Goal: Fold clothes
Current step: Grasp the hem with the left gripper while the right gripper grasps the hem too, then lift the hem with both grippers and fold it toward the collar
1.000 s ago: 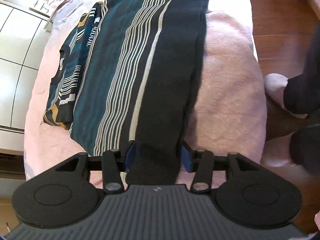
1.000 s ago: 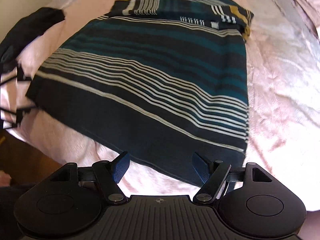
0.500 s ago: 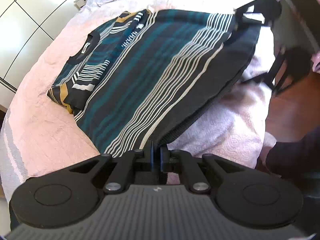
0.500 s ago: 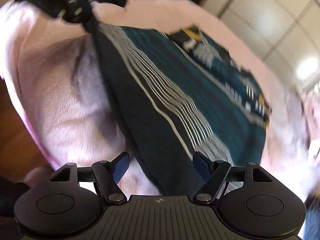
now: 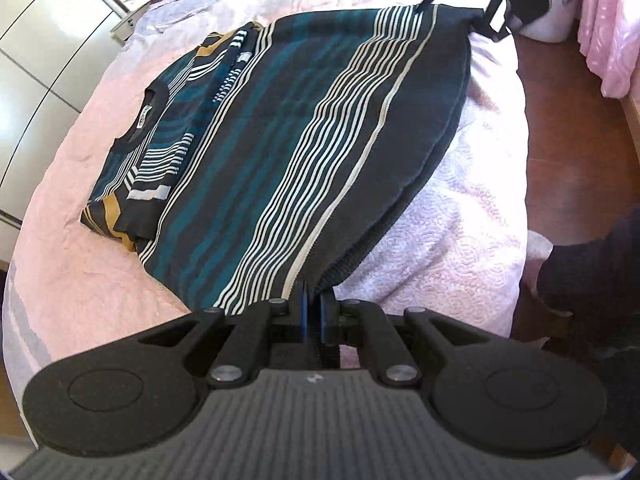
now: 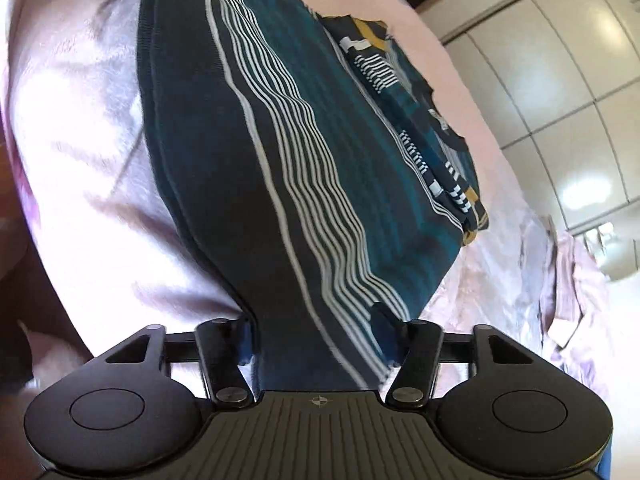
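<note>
Sleeves lie folded in on the sweater [image 5: 304,128], spread on the bed [image 5: 472,216]. Your left gripper [image 5: 311,312] pinches one hem corner; your right gripper [image 6: 316,344] straddles the other, jaws wide. Body fold remains.

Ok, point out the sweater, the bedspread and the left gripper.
sweater [image 5: 280,152], left wrist view, striped middle.
bedspread [image 5: 460,220], left wrist view, bare pink part beside the hem.
left gripper [image 5: 312,312], left wrist view, between its fingers.

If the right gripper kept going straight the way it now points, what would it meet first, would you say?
The right gripper would meet the striped sweater at once: its dark hem corner already lies between the open jaws, so going on would only push deeper into the cloth, over the pink bedspread.
</note>
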`<state>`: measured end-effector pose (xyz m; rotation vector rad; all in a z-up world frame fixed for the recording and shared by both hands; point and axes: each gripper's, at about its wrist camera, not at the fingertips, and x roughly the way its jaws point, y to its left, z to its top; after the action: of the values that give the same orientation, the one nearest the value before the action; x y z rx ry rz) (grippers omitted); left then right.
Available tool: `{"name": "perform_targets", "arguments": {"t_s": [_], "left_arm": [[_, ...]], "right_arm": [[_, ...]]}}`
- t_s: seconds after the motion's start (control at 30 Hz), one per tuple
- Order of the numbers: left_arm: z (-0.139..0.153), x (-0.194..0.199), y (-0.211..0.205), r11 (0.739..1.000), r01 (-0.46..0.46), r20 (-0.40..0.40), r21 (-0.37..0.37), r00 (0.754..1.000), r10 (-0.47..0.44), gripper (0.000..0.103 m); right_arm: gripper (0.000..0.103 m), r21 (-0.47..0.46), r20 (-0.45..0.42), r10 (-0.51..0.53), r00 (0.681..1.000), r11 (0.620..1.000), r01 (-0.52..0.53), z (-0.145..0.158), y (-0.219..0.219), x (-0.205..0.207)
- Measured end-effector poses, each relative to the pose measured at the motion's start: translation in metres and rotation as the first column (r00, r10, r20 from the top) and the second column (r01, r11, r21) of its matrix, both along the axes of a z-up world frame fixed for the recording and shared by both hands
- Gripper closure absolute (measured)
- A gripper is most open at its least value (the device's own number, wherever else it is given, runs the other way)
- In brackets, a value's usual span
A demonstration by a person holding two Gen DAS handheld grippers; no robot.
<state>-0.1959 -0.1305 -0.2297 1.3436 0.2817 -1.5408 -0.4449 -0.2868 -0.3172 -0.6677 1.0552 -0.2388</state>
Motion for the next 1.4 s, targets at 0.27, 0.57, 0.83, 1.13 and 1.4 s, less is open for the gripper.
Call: {"name": "perform_targets", "arguments": {"t_s": [0.27,0.57,0.83,1.13,1.4], "left_arm": [[0.027,0.005,0.005,0.998,0.065,-0.005,0.005,0.998,-0.065,0.100],[0.071,-0.002,0.020,0.990,0.142,-0.030,-0.011,0.989,-0.143,0.101],[0.095,-0.036,0.080,0.966,0.244,-0.152,0.082,0.961,-0.230,0.101],[0.086,-0.062,0.141,0.934,0.273,-0.385,0.231,0.907,-0.170,0.101],[0.120,-0.021,0.091,0.966,0.218,-0.368,0.137,0.917,-0.155,0.101]], "right_arm": [[0.102,0.133,-0.062,0.012,0.998,0.991,-0.004,0.047,-0.004,-0.006],[0.102,0.140,-0.055,0.033,0.998,0.990,-0.025,0.117,-0.011,-0.004],[0.102,0.231,-0.137,0.043,0.990,0.973,-0.010,0.152,0.033,-0.048],[0.102,0.393,-0.281,0.035,0.959,0.916,0.082,0.162,0.098,-0.107],[0.102,0.374,-0.287,0.058,0.956,0.926,0.056,0.183,0.059,-0.074]]}}
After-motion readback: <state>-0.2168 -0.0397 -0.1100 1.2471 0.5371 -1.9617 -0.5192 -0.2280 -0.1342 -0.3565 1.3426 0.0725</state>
